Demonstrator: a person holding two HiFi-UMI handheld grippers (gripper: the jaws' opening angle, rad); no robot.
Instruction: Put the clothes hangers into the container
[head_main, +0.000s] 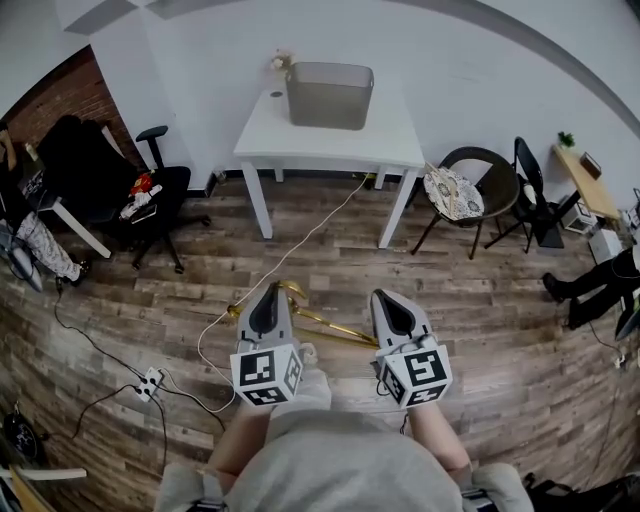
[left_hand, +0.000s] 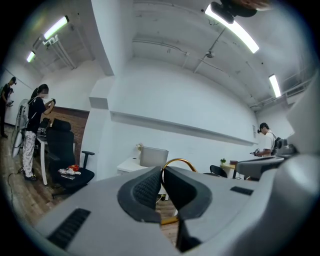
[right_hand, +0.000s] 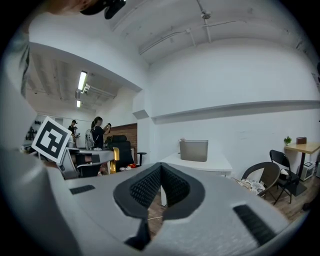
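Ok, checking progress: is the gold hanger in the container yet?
Out: the left gripper is shut on the hanger over the floor; the container stands on the table ahead.

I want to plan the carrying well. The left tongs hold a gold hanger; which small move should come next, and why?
Probably step forward toward the white table, keeping the left tongs shut. They grip the gold hanger by its hook, while the grey container stands on that table, well ahead across the wooden floor. The right tongs are shut on nothing.

Open floor (head_main: 470, 300) — table (head_main: 400, 140) ahead
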